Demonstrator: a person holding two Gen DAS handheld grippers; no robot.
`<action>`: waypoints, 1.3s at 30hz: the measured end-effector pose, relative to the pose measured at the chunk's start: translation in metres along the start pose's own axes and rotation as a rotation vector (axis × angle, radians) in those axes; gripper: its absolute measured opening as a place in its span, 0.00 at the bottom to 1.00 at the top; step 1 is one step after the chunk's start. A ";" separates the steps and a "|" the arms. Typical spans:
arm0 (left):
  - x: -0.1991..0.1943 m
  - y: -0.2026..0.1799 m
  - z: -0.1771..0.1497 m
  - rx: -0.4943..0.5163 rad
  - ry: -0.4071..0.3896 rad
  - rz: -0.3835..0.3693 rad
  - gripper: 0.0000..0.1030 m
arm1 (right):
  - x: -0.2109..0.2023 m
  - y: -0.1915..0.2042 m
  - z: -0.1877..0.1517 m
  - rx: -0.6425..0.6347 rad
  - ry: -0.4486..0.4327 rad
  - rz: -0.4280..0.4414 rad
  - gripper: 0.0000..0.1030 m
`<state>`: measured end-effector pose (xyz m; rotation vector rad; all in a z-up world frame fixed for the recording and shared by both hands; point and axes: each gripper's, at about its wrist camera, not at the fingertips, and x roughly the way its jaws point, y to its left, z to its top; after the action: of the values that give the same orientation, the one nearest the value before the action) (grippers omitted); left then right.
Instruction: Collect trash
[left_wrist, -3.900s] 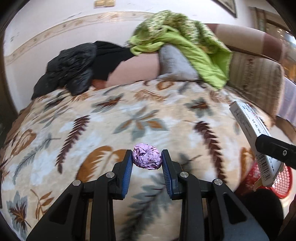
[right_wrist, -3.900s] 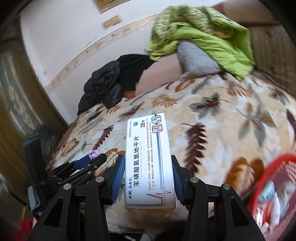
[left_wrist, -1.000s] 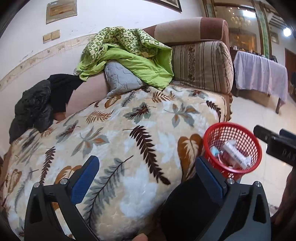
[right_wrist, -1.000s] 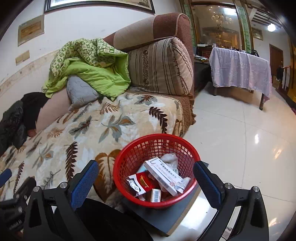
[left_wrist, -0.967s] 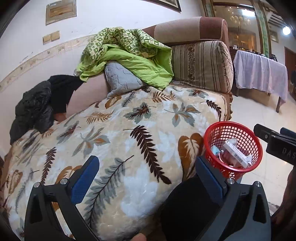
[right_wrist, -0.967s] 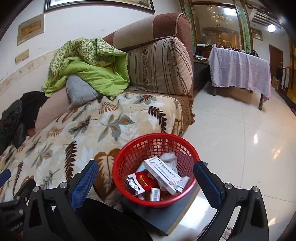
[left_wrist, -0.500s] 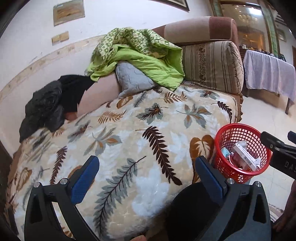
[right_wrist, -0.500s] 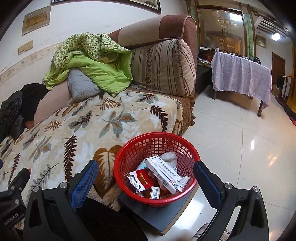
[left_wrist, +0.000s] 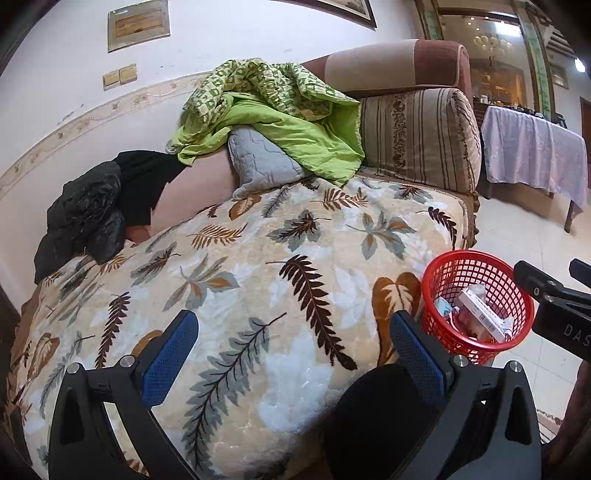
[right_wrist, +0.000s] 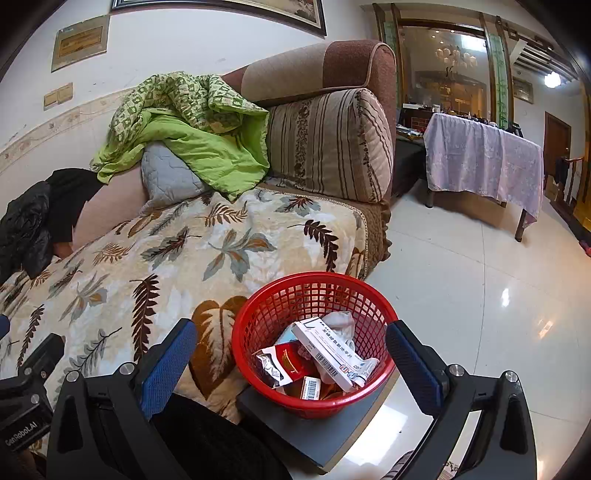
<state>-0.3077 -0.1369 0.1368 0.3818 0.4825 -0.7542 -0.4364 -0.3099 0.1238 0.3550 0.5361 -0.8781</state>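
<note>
A red mesh basket (right_wrist: 258, 314) stands on a dark stool (right_wrist: 317, 435) beside the sofa; it also shows in the left wrist view (left_wrist: 491, 266). It holds a white medicine box (right_wrist: 328, 354), a red packet (right_wrist: 291, 360), a foil wrapper (right_wrist: 269, 363) and crumpled paper (right_wrist: 338, 319). My right gripper (right_wrist: 291, 350) is open and empty, its jaws spread wide on either side of the basket. My left gripper (left_wrist: 293, 343) is open and empty, over the leaf-patterned blanket (left_wrist: 258, 266).
A green quilt (left_wrist: 273, 107) and grey pillow (left_wrist: 258, 162) lie at the sofa's back, with black clothing (left_wrist: 96, 206) at the left. A striped cushion (right_wrist: 325, 144) forms the sofa's end. A cloth-covered table (right_wrist: 484, 158) stands across the shiny tiled floor (right_wrist: 480, 295).
Both grippers, holding a purple wad and the medicine box 3.9 s ago, are now open and empty. Over the last second both views have drifted slightly; the basket's contents are unchanged.
</note>
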 end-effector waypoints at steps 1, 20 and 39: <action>0.000 0.000 0.000 0.002 -0.002 0.003 1.00 | 0.000 0.001 0.000 -0.001 -0.001 0.000 1.00; 0.003 0.001 -0.006 -0.012 0.022 -0.001 1.00 | 0.003 0.004 -0.002 -0.013 0.008 0.006 1.00; 0.003 0.006 -0.006 -0.016 0.025 -0.009 1.00 | 0.007 0.005 -0.002 -0.027 0.008 0.012 1.00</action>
<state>-0.3033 -0.1320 0.1304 0.3744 0.5134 -0.7550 -0.4293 -0.3097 0.1187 0.3369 0.5523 -0.8579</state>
